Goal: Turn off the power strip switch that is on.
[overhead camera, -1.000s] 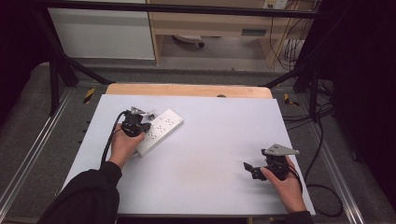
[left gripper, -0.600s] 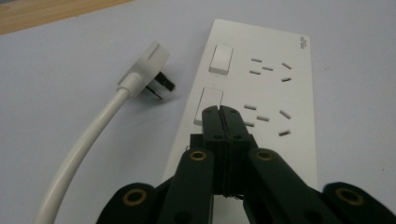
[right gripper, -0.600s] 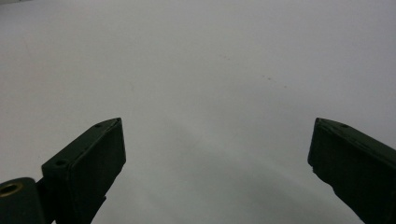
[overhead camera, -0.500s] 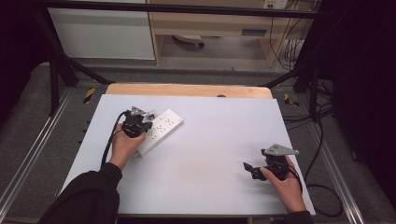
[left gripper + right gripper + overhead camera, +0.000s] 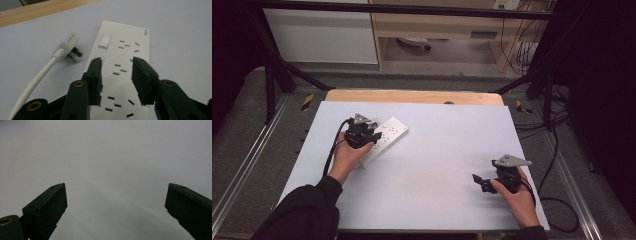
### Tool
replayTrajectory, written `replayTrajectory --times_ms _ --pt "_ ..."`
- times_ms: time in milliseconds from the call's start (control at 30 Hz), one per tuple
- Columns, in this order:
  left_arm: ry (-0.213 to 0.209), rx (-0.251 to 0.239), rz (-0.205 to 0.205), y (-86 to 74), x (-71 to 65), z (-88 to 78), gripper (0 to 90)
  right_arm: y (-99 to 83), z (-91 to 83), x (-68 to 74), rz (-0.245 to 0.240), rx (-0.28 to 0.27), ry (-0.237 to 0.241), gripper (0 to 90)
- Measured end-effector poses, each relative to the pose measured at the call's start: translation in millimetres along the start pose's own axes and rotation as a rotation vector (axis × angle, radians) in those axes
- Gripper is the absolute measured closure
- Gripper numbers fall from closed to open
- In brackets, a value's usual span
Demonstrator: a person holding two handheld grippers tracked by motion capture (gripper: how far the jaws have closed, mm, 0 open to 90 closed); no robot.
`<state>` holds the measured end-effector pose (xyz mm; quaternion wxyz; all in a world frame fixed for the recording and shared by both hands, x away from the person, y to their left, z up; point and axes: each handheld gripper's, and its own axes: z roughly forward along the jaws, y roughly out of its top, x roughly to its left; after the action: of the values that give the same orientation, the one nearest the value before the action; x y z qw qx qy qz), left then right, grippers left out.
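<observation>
Left claw (image 5: 117,75), its jaws just having spread apart, hovered over the white power strip (image 5: 125,62) lying on the surface (image 5: 437,150) beside its plug (image 5: 70,48), while the right claw (image 5: 116,202) stood wide open.

the power strip's (image 5: 120,67) near end runs off the bottom edge of the left gripper view, partly covered by the jaws. the white cable (image 5: 32,85) leaves at the lower left corner.

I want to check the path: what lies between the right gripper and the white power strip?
Nothing: in the high view, bare table stretches from the right gripper to the power strip under the left gripper.
</observation>
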<state>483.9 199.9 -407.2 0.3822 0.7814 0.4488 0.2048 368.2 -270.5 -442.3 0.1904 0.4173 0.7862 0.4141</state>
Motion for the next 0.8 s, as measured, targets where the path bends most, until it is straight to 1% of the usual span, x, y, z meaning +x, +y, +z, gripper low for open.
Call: replayTrajectory --times_ms 133,167,300,333,400,433,500,533,600,700,800 --pt "0.005 -0.002 -0.007 2.5 -3.6 -1.9 47.0 -0.2 -0.1 -0.4 0.000 -0.002 0.000 4.6" --pt "0.005 -0.005 0.002 3.4 -4.3 -2.4 44.5 -0.2 -0.1 -0.4 0.000 -0.001 0.000 4.6" --pt "-0.002 -0.012 0.016 5.3 -9.1 -4.5 36.1 -0.1 -0.1 0.0 0.002 0.000 0.001 4.6" --pt "-0.005 -0.008 0.017 5.6 -10.1 -5.4 33.5 -0.2 -0.2 -0.3 0.001 0.000 0.000 4.6" --pt "-0.012 -0.018 0.012 6.4 -11.2 -6.0 28.2 -0.2 -0.1 -0.5 0.002 -0.001 0.000 4.6" --pt "-0.026 -0.019 -0.003 6.5 -11.9 -6.4 24.6 -0.2 0.0 -0.5 -0.001 0.001 0.001 4.6" --pt "-0.032 -0.026 -0.006 6.9 -12.9 -6.5 15.1 -0.2 0.6 0.0 0.000 0.003 0.000 4.6" --pt "-0.037 -0.035 -0.002 7.3 -13.4 -7.1 12.1 -0.1 0.7 0.2 0.000 0.004 0.000 4.6" --pt "-0.047 -0.053 -0.007 8.1 -14.6 -8.1 9.6 -0.2 1.1 0.3 -0.001 0.003 0.000 4.6" --pt "-0.058 -0.076 -0.018 9.5 -16.2 -9.6 9.0 -0.4 1.0 0.2 0.000 0.004 0.000 4.5" --pt "-0.077 -0.067 -0.011 10.3 -17.7 -11.2 9.1 -0.4 0.9 0.2 0.003 0.005 0.000 4.5"
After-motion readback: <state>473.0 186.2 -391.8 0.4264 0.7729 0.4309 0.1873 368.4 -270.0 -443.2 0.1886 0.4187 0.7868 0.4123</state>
